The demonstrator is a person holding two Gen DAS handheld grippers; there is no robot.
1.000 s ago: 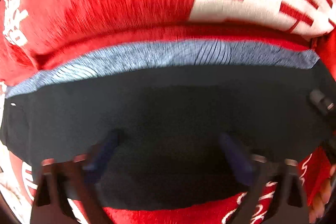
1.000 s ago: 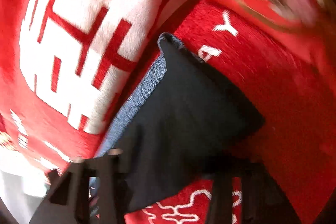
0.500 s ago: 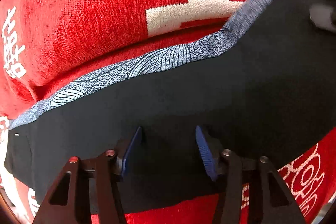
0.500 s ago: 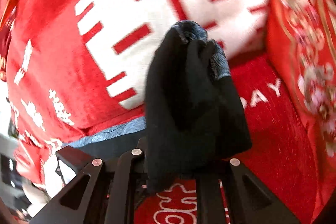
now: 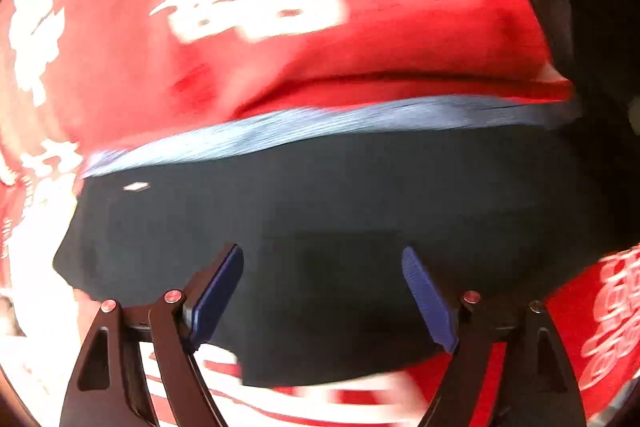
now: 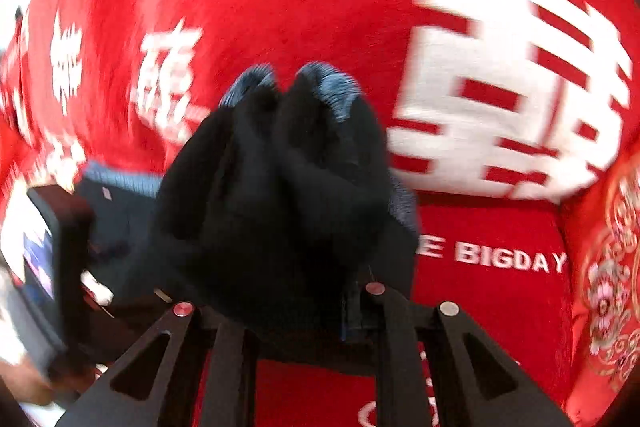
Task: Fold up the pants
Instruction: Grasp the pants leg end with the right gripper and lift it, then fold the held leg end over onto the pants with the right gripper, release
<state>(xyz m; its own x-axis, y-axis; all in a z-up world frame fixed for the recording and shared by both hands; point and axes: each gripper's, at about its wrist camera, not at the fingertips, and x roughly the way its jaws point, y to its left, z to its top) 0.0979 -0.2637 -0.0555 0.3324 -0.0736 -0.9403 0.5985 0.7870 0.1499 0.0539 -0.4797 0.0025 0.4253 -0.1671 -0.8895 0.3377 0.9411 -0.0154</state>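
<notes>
Setting: a red plush cover (image 5: 400,39) printed with large white characters and the words "BIGDAY", blurred in both views.
Containers: none visible; nothing sits inside anything.
Pants (image 5: 340,211): one pair, black with a blue-grey patterned waistband (image 5: 320,123). Most of the cloth lies flat on the red cover, waistband along its far edge.
Lifted part: in the right wrist view one bunched end of the pants (image 6: 280,179) stands up in two folds tipped with blue-grey.
Left gripper (image 5: 322,291): one, released; its jaws have just been opening and stand wide apart over the flat black cloth, pads not pressing on it.
Left fingers (image 5: 218,291): two, with blue ribbed pads.
Right gripper (image 6: 280,311): one, clenched on the bunched end of the pants; the pads are hidden by cloth.
Count: one pair of pants, two grippers, one red cover.
Left edge, right wrist view: a dark device (image 6: 52,259), too blurred to identify.
</notes>
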